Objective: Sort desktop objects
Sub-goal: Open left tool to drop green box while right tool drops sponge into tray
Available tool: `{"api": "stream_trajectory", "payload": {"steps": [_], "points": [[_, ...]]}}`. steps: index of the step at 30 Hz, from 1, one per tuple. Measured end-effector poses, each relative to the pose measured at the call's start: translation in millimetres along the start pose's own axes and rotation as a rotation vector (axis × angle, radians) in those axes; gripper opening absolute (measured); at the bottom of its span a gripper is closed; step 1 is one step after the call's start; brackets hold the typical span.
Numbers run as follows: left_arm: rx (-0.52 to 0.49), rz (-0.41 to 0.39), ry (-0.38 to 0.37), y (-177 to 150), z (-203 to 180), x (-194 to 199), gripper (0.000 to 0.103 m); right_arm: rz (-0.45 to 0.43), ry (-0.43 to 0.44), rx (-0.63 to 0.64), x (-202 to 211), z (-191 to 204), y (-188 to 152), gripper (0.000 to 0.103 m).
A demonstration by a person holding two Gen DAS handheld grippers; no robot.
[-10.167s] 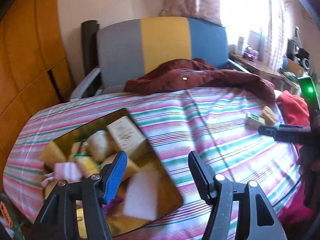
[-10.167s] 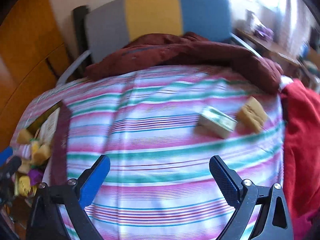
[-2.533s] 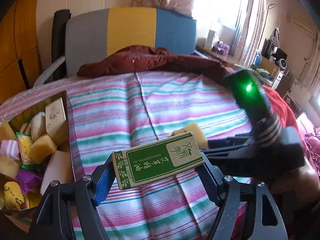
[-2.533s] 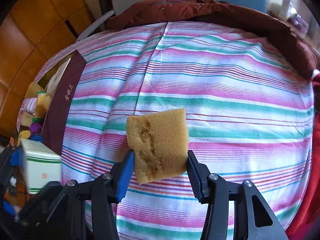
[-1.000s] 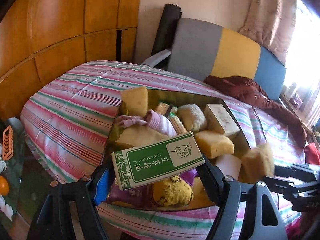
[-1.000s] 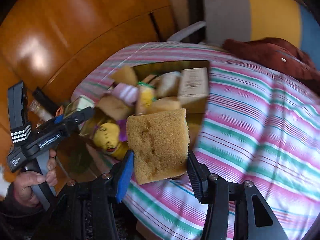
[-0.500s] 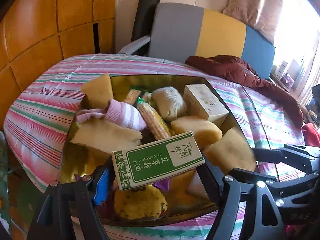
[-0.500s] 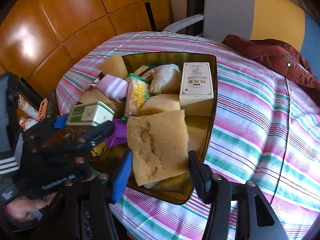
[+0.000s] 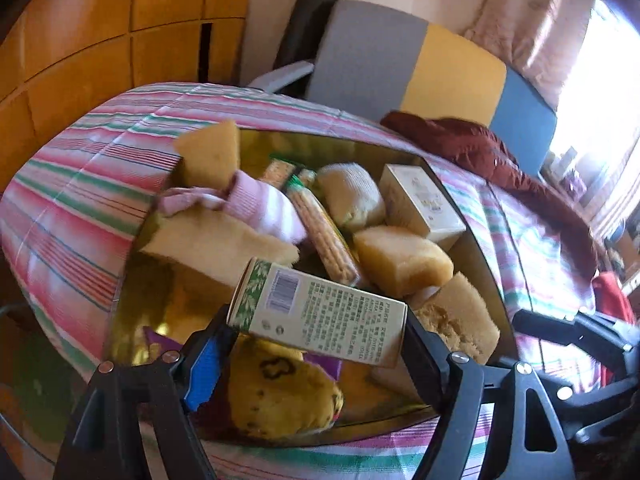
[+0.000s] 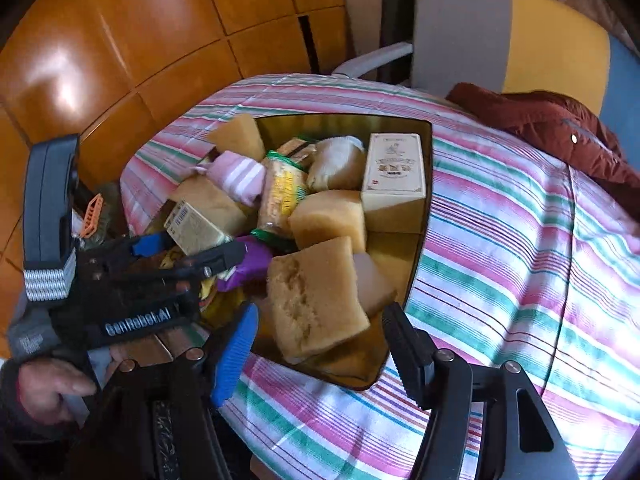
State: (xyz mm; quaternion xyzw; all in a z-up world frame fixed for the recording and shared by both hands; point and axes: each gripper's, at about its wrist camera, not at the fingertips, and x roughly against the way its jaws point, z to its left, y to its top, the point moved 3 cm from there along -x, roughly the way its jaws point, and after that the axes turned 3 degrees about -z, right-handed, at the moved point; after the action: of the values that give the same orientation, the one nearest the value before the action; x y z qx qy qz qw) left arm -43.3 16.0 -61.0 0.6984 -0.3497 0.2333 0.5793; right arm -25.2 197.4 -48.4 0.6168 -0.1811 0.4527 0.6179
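Window (image 9: 596,76) glare upper right; fisheye-warped edges, slight motion blur.

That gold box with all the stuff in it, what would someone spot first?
Probably the gold box on the stripy cloth, piled with sponges, socks and packets. The left claw has a green-and-cream carton tipped between its fingers above the pile. The right claw is open, with a brown sponge in the box just ahead.

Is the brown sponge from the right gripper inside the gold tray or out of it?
In. The brown sponge lies tilted among the items in the gold tray, and the right gripper is open, its fingers clear of it.
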Motion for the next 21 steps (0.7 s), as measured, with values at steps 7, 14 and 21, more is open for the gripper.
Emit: {"api": "stream_trajectory", "payload": {"steps": [7, 14, 21], "points": [[-0.02, 0.016, -0.053, -3, 0, -2, 0.079, 0.031, -0.043, 0.125, -21, 25, 0, 0.064], [-0.018, -0.027, -0.085, 1, -1, 6, 0.08, 0.063, -0.161, 0.143, -43, 12, 1, 0.062], [-0.01, -0.081, -0.168, 4, -4, 22, 0.08, -0.009, -0.082, 0.057, -17, 4, 4, 0.062]]}}
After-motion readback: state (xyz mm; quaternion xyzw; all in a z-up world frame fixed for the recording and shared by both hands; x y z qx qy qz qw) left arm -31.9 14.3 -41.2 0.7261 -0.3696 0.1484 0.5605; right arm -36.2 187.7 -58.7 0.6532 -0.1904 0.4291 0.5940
